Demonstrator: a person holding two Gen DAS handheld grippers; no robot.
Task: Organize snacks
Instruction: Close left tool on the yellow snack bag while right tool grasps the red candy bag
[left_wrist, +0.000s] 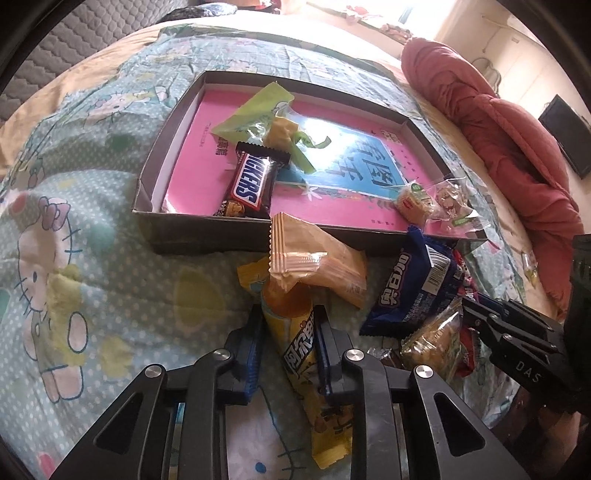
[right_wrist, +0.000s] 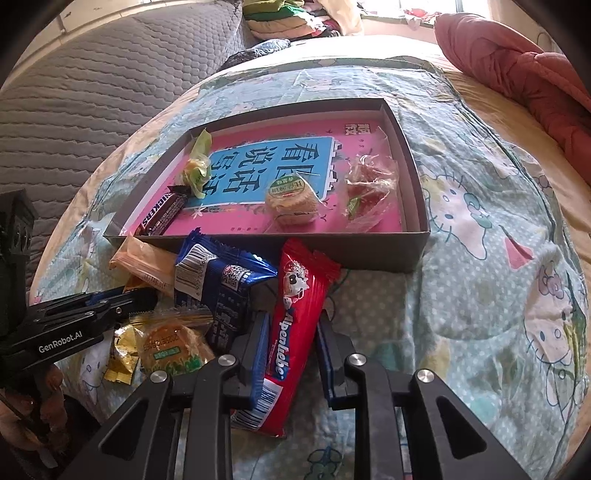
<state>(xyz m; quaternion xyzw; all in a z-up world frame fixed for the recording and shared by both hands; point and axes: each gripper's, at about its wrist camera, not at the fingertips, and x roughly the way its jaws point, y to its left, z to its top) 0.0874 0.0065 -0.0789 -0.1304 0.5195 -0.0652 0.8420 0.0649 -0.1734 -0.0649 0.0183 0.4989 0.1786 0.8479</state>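
A shallow grey cardboard box (left_wrist: 207, 236) with a pink and blue book cover as its floor lies on the cartoon-cat bedsheet. In it are a Snickers bar (left_wrist: 251, 181), a green-wrapped snack (left_wrist: 258, 107), a round cake (right_wrist: 291, 201) and a clear packet (right_wrist: 369, 184). My left gripper (left_wrist: 288, 317) is shut on a long yellow snack packet (left_wrist: 295, 343) just in front of the box. My right gripper (right_wrist: 293, 321) is shut on a red Alpenliebe packet (right_wrist: 295, 295), whose top leans on the box's front wall (right_wrist: 369, 254).
Between the two grippers lie an orange packet (left_wrist: 314, 262), a blue packet (right_wrist: 221, 280), a wrapped round cake (right_wrist: 173, 347) and a small gold packet (right_wrist: 122, 358). A pink quilt (left_wrist: 498, 122) is bunched at the right; a grey padded headboard (right_wrist: 92, 92) stands at the left.
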